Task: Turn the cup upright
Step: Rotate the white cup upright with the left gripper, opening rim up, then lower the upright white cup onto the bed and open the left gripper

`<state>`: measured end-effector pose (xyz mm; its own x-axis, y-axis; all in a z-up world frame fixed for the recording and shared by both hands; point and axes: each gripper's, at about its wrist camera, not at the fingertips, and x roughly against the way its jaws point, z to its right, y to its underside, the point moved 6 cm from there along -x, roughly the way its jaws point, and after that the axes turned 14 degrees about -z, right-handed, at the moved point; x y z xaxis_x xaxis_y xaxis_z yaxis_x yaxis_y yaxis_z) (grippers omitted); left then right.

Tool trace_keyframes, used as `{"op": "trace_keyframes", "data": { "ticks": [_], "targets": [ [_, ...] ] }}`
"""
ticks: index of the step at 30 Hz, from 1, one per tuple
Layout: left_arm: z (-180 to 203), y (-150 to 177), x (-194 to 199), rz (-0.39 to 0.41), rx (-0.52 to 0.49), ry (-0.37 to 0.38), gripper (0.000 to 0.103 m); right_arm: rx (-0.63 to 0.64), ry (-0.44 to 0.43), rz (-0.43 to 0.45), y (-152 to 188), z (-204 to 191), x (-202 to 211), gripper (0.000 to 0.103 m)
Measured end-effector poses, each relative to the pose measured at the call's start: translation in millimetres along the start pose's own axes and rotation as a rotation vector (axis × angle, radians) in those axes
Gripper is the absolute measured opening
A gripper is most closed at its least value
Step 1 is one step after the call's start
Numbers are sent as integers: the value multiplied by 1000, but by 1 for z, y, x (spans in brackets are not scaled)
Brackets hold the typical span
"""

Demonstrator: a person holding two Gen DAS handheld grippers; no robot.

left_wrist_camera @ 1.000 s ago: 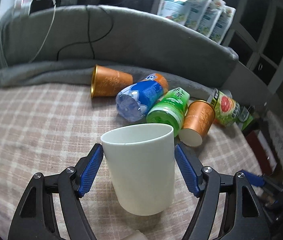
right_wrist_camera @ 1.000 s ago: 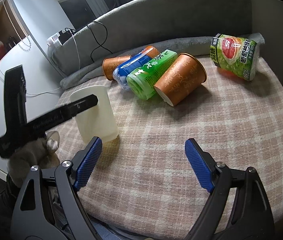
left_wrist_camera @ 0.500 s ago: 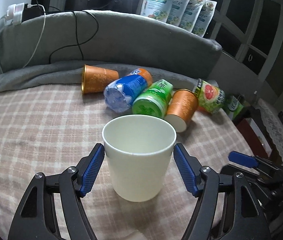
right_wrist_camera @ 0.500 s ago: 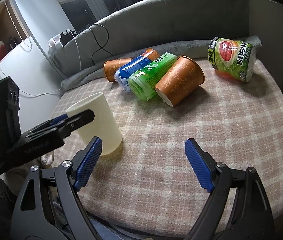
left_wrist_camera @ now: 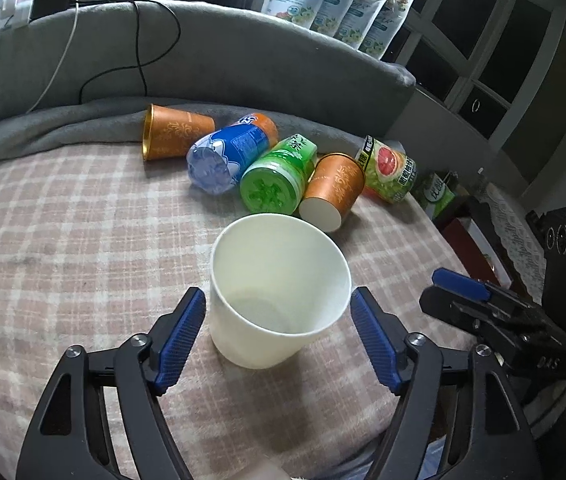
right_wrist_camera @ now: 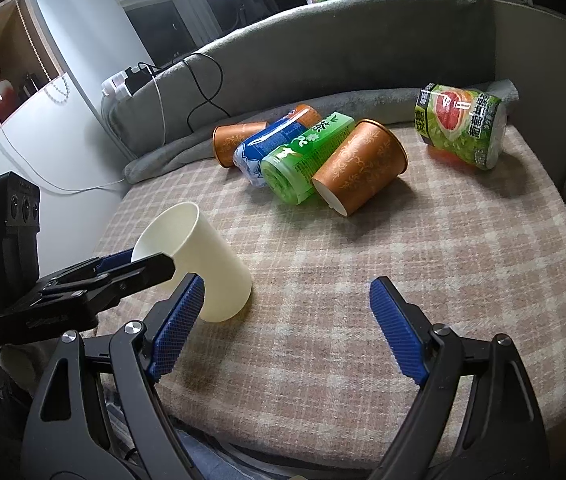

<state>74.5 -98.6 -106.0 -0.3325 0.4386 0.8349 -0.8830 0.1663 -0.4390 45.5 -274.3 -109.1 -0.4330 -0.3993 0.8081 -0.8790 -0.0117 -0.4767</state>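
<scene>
A white paper cup (left_wrist_camera: 275, 292) stands upright with its mouth up on the checked blanket (left_wrist_camera: 63, 240), near the front left edge. My left gripper (left_wrist_camera: 279, 332) is open, its blue pads on either side of the cup with a gap on both sides. In the right wrist view the cup (right_wrist_camera: 199, 264) stands at the left with the left gripper (right_wrist_camera: 115, 272) beside it. My right gripper (right_wrist_camera: 287, 324) is open and empty, low over the blanket (right_wrist_camera: 443, 272), to the right of the cup.
A row of things lies on its side at the back: an orange cup (left_wrist_camera: 175, 132), a blue bottle (left_wrist_camera: 227, 152), a green bottle (left_wrist_camera: 279, 176), a second orange cup (left_wrist_camera: 335, 192) and a grapefruit-print can (left_wrist_camera: 391, 172). A grey padded backrest (left_wrist_camera: 243, 60) with cables rises behind.
The left gripper has risen and pulled back, so I look down into the cup. The cup stands still on the blanket. The right gripper has hardly moved.
</scene>
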Motion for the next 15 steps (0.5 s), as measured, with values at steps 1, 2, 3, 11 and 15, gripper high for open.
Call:
{"op": "trace_keyframes", "data": {
  "ticks": [1,2,3,11,15],
  "targets": [
    [0,1,2,1,-3,2,77,4,11,9,-1,-1,1,87],
    [0,2,4,3,-5,2,77,5,18,16,-2,-1,2,87],
    [0,3,5,4,-7,3,77,7,23,22,-3,-1,4,87],
    [-2,12,33,68,-47,-26,78,44,139,115,-16,-7,16,91],
    [-10,16,52,139,-47,-104,78,72,206,169,-23,-14,23,92]
  ]
}}
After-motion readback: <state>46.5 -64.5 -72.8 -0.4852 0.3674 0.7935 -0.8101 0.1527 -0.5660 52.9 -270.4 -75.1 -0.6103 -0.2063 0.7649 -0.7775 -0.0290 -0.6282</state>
